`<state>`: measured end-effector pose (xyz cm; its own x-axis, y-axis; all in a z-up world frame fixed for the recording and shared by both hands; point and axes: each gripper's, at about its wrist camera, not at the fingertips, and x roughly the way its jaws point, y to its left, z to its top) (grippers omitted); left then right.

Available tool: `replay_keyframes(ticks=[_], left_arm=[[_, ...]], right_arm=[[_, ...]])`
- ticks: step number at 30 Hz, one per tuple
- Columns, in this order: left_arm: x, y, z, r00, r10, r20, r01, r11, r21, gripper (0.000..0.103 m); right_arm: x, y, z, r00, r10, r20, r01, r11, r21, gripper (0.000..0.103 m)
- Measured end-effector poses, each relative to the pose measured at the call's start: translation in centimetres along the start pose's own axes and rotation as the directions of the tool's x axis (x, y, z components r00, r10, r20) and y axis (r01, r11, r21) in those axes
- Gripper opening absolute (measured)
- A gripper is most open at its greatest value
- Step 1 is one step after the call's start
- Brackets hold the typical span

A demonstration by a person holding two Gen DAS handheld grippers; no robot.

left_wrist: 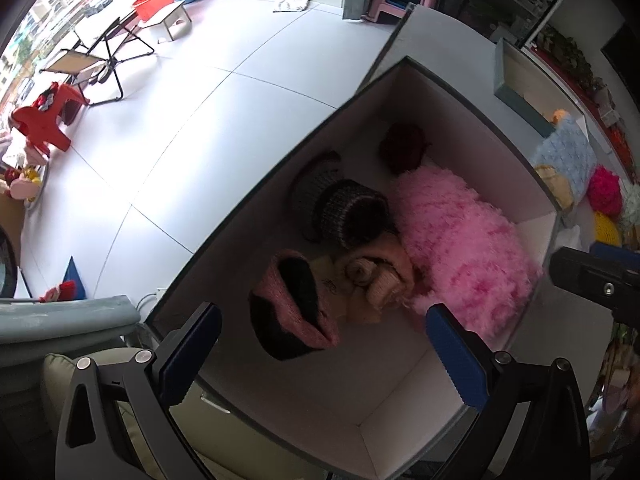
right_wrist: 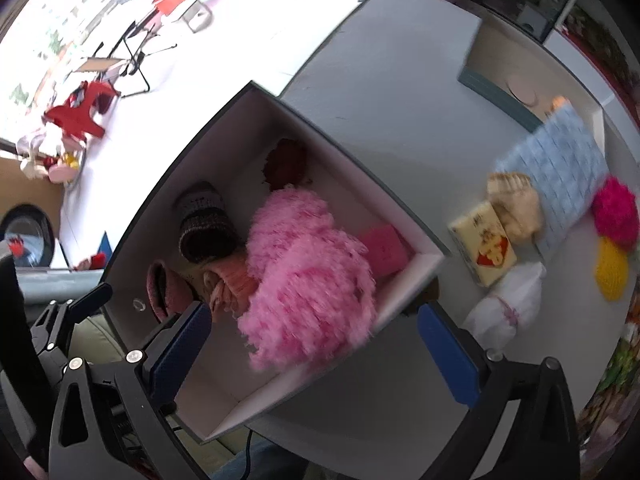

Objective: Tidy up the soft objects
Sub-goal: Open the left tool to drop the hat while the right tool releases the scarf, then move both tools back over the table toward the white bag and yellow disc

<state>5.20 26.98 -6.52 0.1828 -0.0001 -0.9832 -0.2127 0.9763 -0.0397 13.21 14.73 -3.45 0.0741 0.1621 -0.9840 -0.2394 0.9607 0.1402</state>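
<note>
Both cameras ride on hand-held claws and look steeply down into the same open box (left_wrist: 472, 92) on the counter (right_wrist: 400, 60). The left wrist view hangs close over the box's left part, with the floor (left_wrist: 200, 120) spreading to the far left. The right wrist view sits further right, over the box's right wall, and takes in more counter beyond it. Both share the pink fluffy item (left_wrist: 460, 240) and the rolled knits (right_wrist: 204, 224) inside the box, and each glimpses the other claw at its edge.
</note>
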Motion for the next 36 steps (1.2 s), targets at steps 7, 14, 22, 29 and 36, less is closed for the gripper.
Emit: replay_keyframes(ticks=[7, 14, 22, 29, 36], left_arm=[[-0.7, -3.7, -1.0, 1.000, 0.012, -0.010, -0.011, 0.994, 0.107, 0.103], [-1.7, -9.7, -2.2, 1.000, -0.008, -0.017, 0.012, 0.966, 0.260, 0.103], [-3.0, -16.9, -5.1, 0.992, -0.124, -0.032, 0.125, 0.889, 0.440, 0.103], [1.8, -21.8, -6.3, 0.973, -0.174, -0.154, 0.229, 0.839, 0.494, 0.103], [5.4, -23.0, -4.8, 0.989, -0.094, -0.115, 0.142, 0.831, 0.538, 0.103]], right_arm=[[-1.1, -7.2, -4.6, 1.000, 0.021, 0.020, -0.025, 0.976, 0.215, 0.103], [-0.5, -13.9, -10.0, 1.000, 0.001, -0.020, 0.007, 0.929, 0.370, 0.103], [0.3, -19.5, -13.7, 0.999, 0.008, -0.036, 0.011, 0.863, 0.505, 0.103], [1.0, -22.8, -15.3, 0.999, 0.001, -0.053, 0.030, 0.815, 0.579, 0.103], [2.1, -24.7, -15.1, 0.997, 0.010, -0.075, 0.038, 0.790, 0.613, 0.103]])
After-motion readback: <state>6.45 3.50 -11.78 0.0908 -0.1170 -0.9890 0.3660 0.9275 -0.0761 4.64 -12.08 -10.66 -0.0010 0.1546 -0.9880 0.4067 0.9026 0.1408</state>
